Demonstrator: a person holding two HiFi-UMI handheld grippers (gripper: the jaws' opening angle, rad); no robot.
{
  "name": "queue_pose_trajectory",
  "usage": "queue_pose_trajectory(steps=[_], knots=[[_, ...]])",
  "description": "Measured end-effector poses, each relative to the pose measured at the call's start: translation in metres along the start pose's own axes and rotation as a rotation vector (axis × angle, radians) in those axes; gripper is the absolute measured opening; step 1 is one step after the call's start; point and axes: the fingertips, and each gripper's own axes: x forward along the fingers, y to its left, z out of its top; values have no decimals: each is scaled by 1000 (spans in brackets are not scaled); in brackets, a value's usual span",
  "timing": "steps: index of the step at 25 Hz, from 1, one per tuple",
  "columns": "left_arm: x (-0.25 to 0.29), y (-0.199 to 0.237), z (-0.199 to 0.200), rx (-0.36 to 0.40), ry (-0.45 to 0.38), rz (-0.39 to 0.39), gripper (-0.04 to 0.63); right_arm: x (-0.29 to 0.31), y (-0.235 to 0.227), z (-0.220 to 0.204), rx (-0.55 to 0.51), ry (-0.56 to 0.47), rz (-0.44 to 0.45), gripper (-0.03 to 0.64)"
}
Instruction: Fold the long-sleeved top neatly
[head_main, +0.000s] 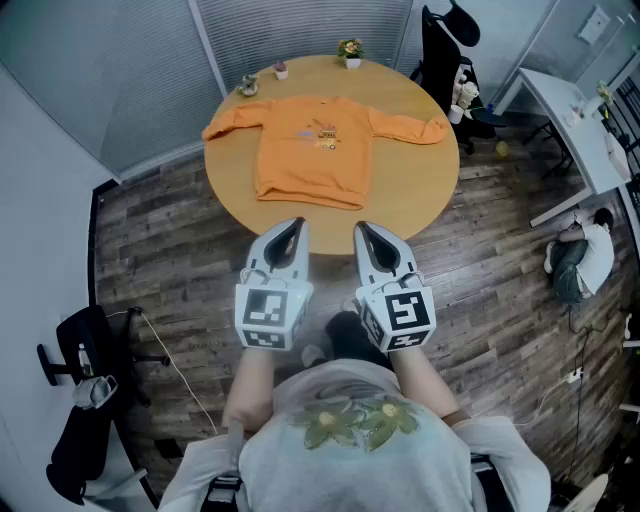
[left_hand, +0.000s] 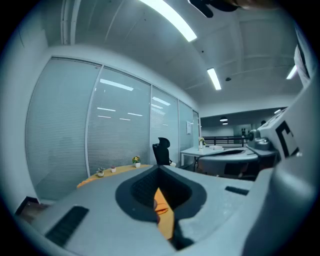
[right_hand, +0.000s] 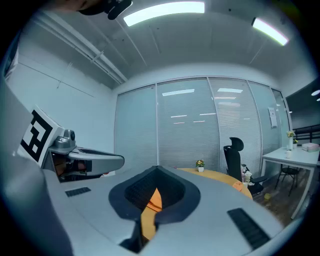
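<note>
An orange long-sleeved top lies spread flat, front up, on a round wooden table, both sleeves stretched out to the sides. My left gripper and right gripper hover side by side before the table's near edge, short of the top's hem. Both are shut with nothing between their jaws. In the left gripper view a sliver of the orange top shows through the closed jaws; the right gripper view shows the top the same way.
Three small potted plants stand at the table's far edge. A black office chair is behind the table at the right, a white desk further right. Another black chair stands on the wood floor at the left.
</note>
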Motion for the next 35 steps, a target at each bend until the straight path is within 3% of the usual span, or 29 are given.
queue_pose_trajectory(steps=[11, 16, 17, 20, 24, 27, 35], knots=[[56, 16, 4, -14, 27, 22, 2, 47, -38, -7, 98, 33, 57, 21], [81, 26, 6, -37, 19, 28, 2, 70, -66, -7, 131, 40, 74, 180], [86, 27, 7, -33, 16, 29, 31, 74, -73, -7, 132, 42, 72, 200], [99, 34, 12, -29, 4, 51, 217, 85, -90, -8, 135, 46, 74, 221], [114, 47, 16, -28, 7, 111, 308, 99, -109, -11, 135, 64, 93, 242], [124, 56, 12, 4, 35, 145, 336, 110, -123, -16, 142, 87, 107, 259], [137, 86, -13, -47, 111, 217, 336, 136, -141, -20, 155, 94, 134, 262]])
